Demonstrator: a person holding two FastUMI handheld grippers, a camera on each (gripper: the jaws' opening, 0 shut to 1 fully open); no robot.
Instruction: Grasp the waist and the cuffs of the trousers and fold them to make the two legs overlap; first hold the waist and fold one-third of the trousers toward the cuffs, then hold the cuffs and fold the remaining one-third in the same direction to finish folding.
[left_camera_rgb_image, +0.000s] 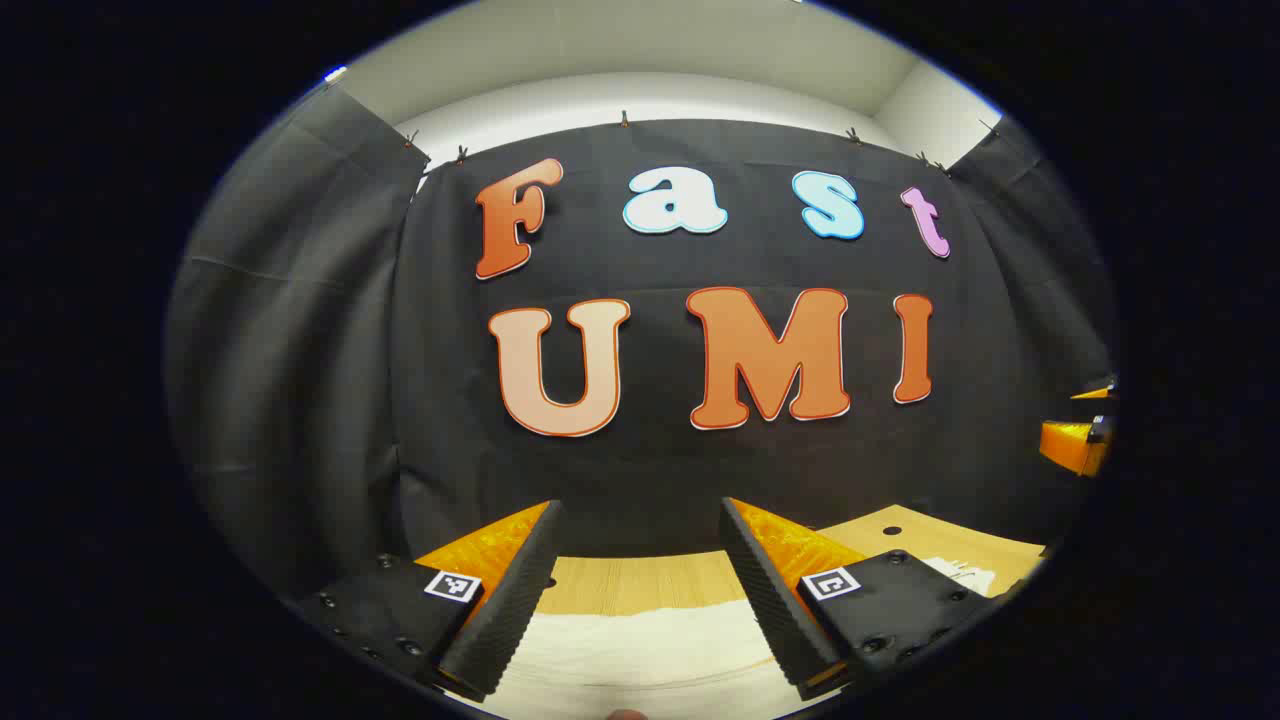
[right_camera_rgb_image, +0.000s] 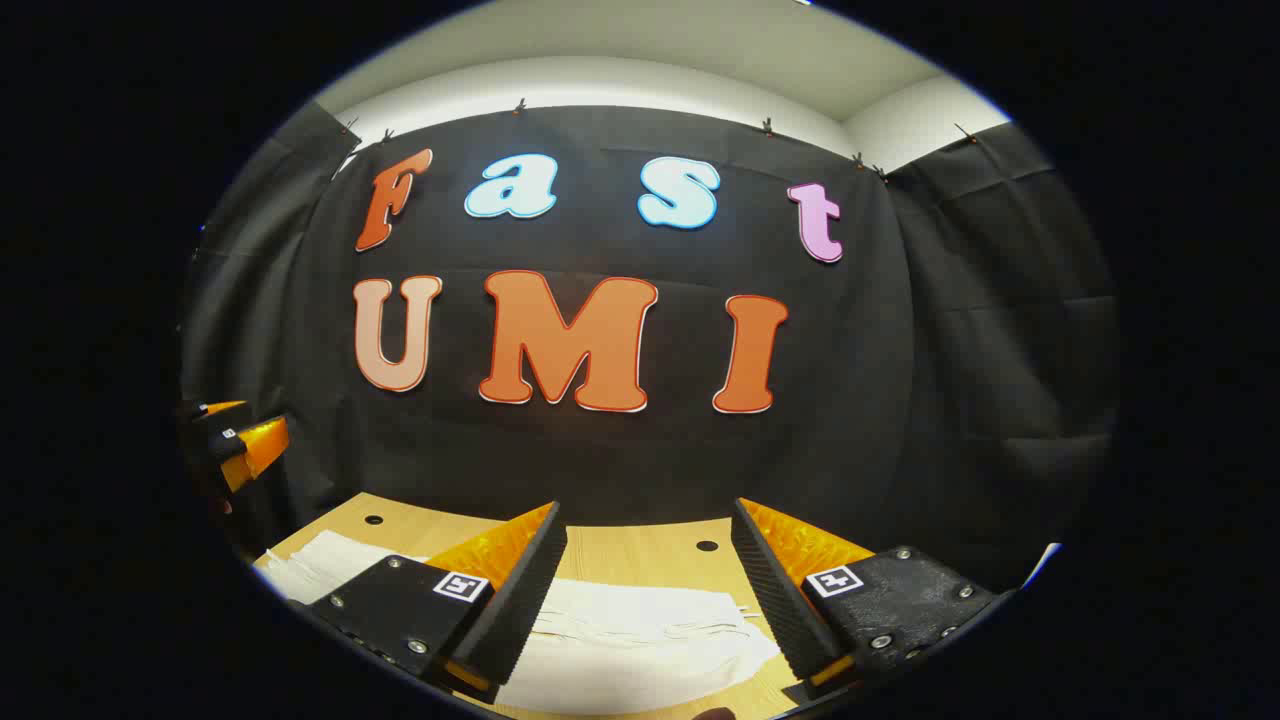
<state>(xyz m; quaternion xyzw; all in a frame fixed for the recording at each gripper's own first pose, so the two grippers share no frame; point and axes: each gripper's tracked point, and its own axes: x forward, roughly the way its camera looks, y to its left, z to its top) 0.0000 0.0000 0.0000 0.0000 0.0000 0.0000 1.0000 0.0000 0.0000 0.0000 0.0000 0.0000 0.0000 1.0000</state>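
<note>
White trousers (left_camera_rgb_image: 640, 650) lie flat on a light wooden table (left_camera_rgb_image: 640, 582). In the left gripper view, my left gripper (left_camera_rgb_image: 640, 600) hovers open above the cloth, nothing between its fingers. In the right gripper view, the same white trousers (right_camera_rgb_image: 640, 645) spread below my right gripper (right_camera_rgb_image: 650, 600), which is open and holds nothing. A frayed end of the cloth (right_camera_rgb_image: 735, 612) lies near the right finger. The right gripper (left_camera_rgb_image: 1080, 440) appears at the right edge of the left gripper view, and the left gripper (right_camera_rgb_image: 235, 445) at the left edge of the right gripper view.
The table (right_camera_rgb_image: 640, 545) has small round holes (right_camera_rgb_image: 707, 546) near its back edge. Black booth cloth (right_camera_rgb_image: 600, 460) hangs close behind the table and along both sides. A white wall (left_camera_rgb_image: 640, 95) rises above the cloth.
</note>
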